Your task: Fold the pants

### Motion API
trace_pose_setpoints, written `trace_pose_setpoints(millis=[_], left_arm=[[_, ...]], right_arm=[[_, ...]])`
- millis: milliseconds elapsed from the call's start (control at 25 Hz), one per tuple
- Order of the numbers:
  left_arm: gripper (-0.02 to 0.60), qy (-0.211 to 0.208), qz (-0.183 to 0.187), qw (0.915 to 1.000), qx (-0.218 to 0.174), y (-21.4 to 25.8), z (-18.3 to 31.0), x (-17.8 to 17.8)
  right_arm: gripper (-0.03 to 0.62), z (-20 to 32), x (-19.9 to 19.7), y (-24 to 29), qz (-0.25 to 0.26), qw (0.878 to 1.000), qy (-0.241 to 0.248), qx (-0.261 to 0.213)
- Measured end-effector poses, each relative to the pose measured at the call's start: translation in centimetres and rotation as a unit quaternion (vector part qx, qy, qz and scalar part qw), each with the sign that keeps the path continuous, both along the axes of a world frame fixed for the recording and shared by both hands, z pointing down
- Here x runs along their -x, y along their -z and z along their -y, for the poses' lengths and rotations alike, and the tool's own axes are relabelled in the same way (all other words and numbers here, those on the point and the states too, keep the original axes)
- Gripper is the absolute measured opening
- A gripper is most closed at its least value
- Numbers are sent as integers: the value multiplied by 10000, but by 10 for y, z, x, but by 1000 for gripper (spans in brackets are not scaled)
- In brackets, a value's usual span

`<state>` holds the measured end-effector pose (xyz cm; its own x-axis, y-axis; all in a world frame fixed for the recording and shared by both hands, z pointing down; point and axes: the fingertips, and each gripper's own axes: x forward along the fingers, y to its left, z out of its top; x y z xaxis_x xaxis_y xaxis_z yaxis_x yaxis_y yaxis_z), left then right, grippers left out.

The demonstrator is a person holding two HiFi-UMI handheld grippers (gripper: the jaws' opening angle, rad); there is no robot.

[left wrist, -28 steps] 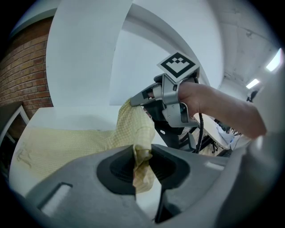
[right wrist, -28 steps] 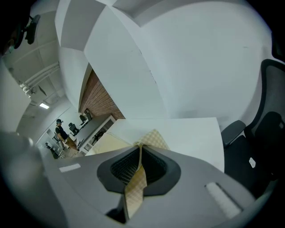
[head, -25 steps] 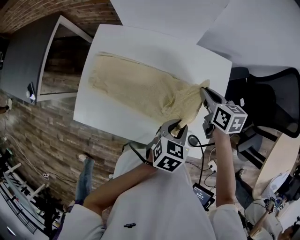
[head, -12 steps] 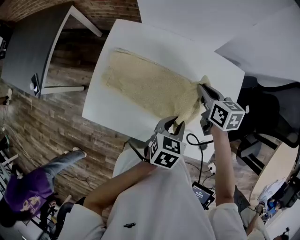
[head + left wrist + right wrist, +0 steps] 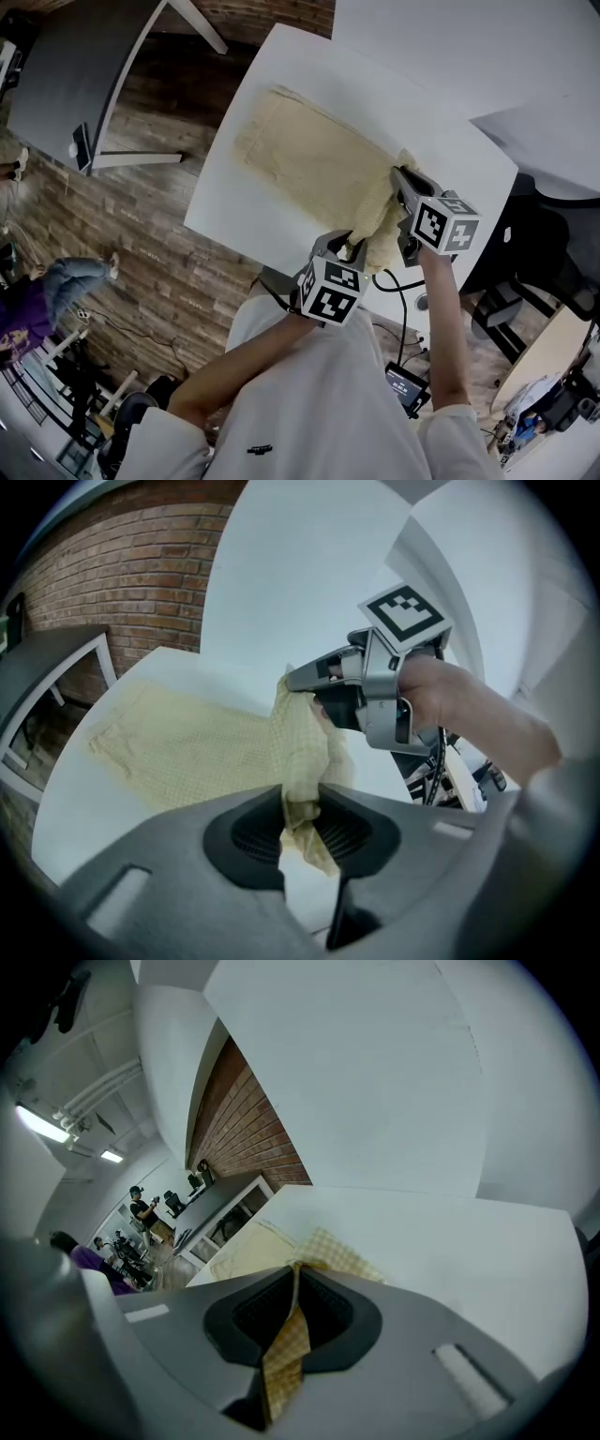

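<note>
- Pale yellow checked pants [image 5: 309, 169] lie lengthwise on a white counter [image 5: 225, 211]. The far end is flat and the near end is raised in a bunch.
- The left gripper [image 5: 351, 246] has its fingers pinching one corner of the raised end. The right gripper [image 5: 398, 176] has its fingers pressed tight on the other corner.
- The fold looks barely begun, since the raised end is not yet laid over the flat part.
- Compared with a second ago, both grippers are closer to the far end and less cloth lies flat.

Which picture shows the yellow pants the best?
The head view: the pants lie stretched along the white table, one end pinched by the left gripper and right gripper. The left gripper view shows most of the pants, its own jaws covering the near end. The right gripper view shows only a pinched strip.
</note>
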<state>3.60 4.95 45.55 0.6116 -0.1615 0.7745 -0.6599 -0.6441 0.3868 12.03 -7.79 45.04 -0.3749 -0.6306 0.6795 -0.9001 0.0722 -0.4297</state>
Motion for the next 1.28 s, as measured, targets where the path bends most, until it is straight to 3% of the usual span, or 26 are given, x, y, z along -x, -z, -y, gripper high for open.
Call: trace_pose_setpoints(millis=[80,280,480,720,840,920,1040,1160,1280], left_arm=[[96,79,69,9999,132,-10,5,11],[131,124,285,9984,471,-34,10,32],[172,114,557,9968,562,-54,16,50],[157,236,668,9946,752,-74,20,62],[130,277,658,9944,783,-81,23,64],[129,267,663,9944,773,-83,24,64],[120,242,717,9942,768,-86,22,64],[107,317,754,9937,766,-91,26,64],[101,394,768,9933,769,-94,28,65]], right_arm=[[36,6,13,-11,-4,9999,52,130],[128,16,29,-29,61,9991,28,419],[130,17,27,-35,52,9988,-69,490],[109,-3,10,-40,-98,9978,-219,622],[111,-12,6,-44,-320,9973,26,661],[153,-13,6,-46,-664,9948,437,637],[163,-9,7,-49,-1529,9758,1445,596],[179,-3,12,-61,-2140,9394,2570,752],[190,6,19,-78,-2405,9101,3263,857]])
